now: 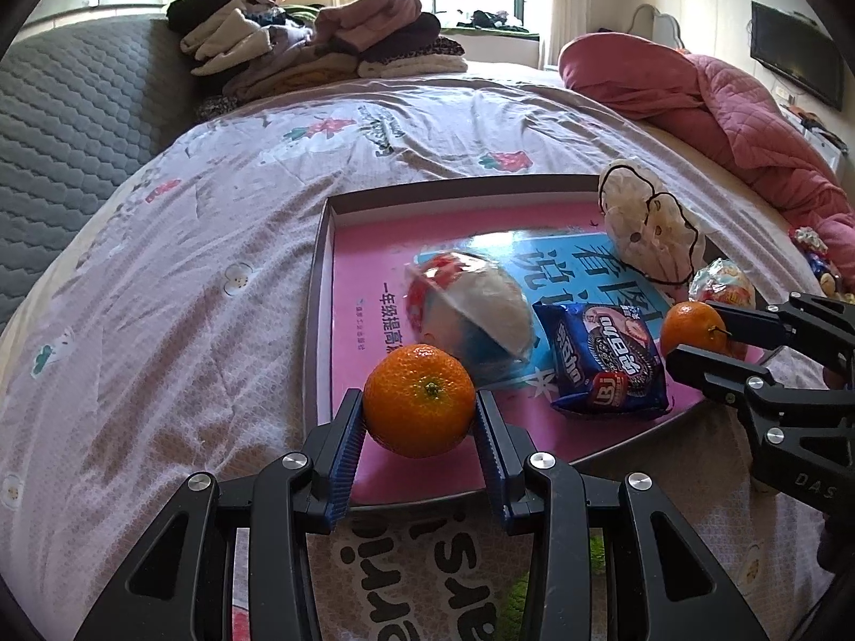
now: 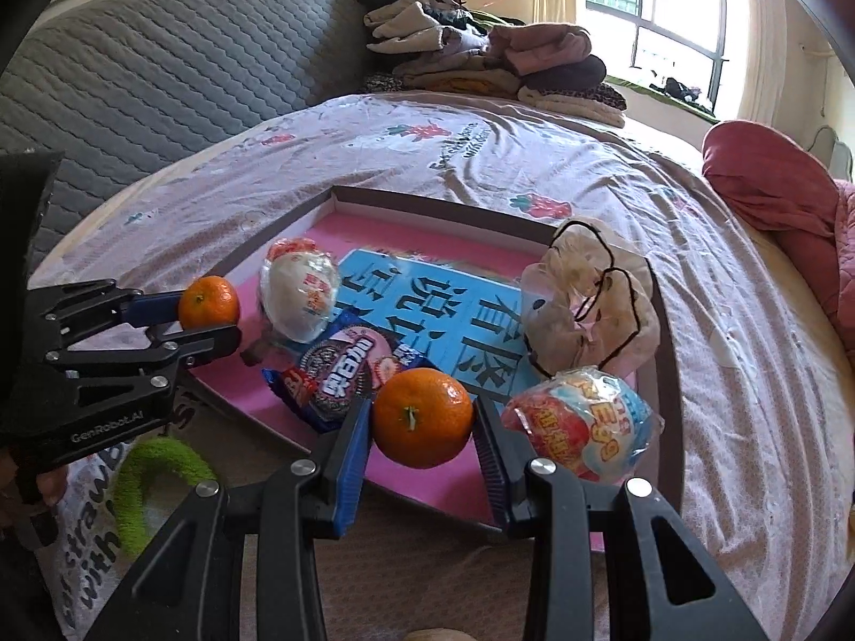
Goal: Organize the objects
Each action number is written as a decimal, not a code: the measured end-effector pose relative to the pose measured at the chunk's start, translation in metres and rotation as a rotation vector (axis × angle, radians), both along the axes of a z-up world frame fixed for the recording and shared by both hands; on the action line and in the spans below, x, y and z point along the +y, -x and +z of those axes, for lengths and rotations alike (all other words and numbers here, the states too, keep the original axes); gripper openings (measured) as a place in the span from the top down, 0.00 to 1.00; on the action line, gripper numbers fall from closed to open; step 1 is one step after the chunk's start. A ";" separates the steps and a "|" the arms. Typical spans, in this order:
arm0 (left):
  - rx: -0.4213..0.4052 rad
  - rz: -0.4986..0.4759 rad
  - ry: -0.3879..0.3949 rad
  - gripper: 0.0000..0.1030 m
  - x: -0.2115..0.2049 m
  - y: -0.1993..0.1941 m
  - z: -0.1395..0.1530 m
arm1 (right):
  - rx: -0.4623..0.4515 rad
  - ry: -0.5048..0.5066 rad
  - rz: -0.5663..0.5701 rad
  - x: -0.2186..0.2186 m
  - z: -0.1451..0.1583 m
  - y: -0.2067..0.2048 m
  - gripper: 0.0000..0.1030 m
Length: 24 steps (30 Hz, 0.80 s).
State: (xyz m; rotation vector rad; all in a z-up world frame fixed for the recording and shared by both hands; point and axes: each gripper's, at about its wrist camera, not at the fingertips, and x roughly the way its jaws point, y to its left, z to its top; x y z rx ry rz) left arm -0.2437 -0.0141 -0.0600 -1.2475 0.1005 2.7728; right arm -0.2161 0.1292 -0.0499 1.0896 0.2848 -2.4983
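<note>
Each gripper is shut on a tangerine above the near edge of a pink tray (image 1: 319, 288) that lies on the bed. In the left wrist view my left gripper (image 1: 419, 403) pinches a tangerine (image 1: 422, 374) over the tray's near left part. In the right wrist view my right gripper (image 2: 422, 419) pinches the other tangerine (image 2: 417, 443) over the near middle. Each wrist view also shows the other gripper (image 1: 694, 334) (image 2: 208, 319) from the side. In the tray lie a white wrapped egg (image 2: 302, 288), a blue cookie pack (image 2: 347, 374), a crumpled white bag with black string (image 2: 588, 304) and a red-and-blue wrapped egg (image 2: 582, 427).
The tray sits on a pale floral bedsheet (image 1: 214, 224). A pile of folded clothes (image 1: 320, 43) lies at the far end, a pink quilt (image 1: 721, 107) on the right and a grey padded headboard (image 2: 160, 80) on the left. A green fuzzy ring (image 2: 155, 470) lies near the tray's front.
</note>
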 end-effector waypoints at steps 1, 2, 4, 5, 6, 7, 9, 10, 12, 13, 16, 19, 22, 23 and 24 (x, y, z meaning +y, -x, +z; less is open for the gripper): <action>-0.003 0.002 0.001 0.60 0.000 0.001 -0.001 | -0.003 0.002 -0.003 0.000 0.000 0.001 0.63; -0.005 0.003 0.000 0.60 0.000 0.001 -0.001 | -0.007 0.004 -0.005 0.001 -0.001 0.002 0.63; -0.012 0.007 -0.007 0.60 0.000 0.003 -0.002 | -0.009 -0.003 -0.015 0.001 -0.002 0.003 0.63; -0.017 0.009 -0.015 0.60 -0.001 0.004 -0.002 | -0.012 -0.004 -0.017 0.001 -0.003 0.004 0.63; -0.020 0.010 -0.021 0.60 -0.001 0.004 -0.002 | -0.014 0.001 -0.021 0.001 -0.004 0.004 0.63; -0.022 0.011 -0.024 0.60 -0.001 0.005 -0.002 | -0.016 0.006 -0.024 0.001 -0.004 0.006 0.63; -0.020 0.012 -0.027 0.60 0.000 0.005 -0.002 | -0.022 0.014 -0.030 0.003 -0.004 0.007 0.63; -0.022 0.011 -0.028 0.60 0.000 0.006 -0.002 | -0.023 0.017 -0.032 0.003 -0.005 0.007 0.63; -0.023 0.007 -0.036 0.60 0.001 0.006 -0.002 | -0.025 0.011 -0.044 0.004 -0.005 0.008 0.63; -0.024 0.006 -0.035 0.60 0.002 0.006 -0.002 | -0.030 0.005 -0.051 0.004 -0.006 0.009 0.63; -0.031 0.000 -0.030 0.60 0.005 0.006 -0.005 | -0.038 -0.008 -0.067 0.007 -0.008 0.010 0.63; -0.031 -0.002 -0.031 0.60 0.006 0.007 -0.004 | -0.042 -0.007 -0.070 0.008 -0.009 0.012 0.63; -0.034 -0.002 -0.030 0.60 0.007 0.007 -0.005 | -0.045 -0.012 -0.069 0.008 -0.010 0.014 0.63; -0.036 -0.003 -0.029 0.60 0.007 0.007 -0.005 | -0.045 -0.014 -0.068 0.008 -0.010 0.014 0.63; -0.036 -0.002 -0.031 0.60 0.006 0.007 -0.005 | -0.044 -0.015 -0.068 0.007 -0.010 0.014 0.63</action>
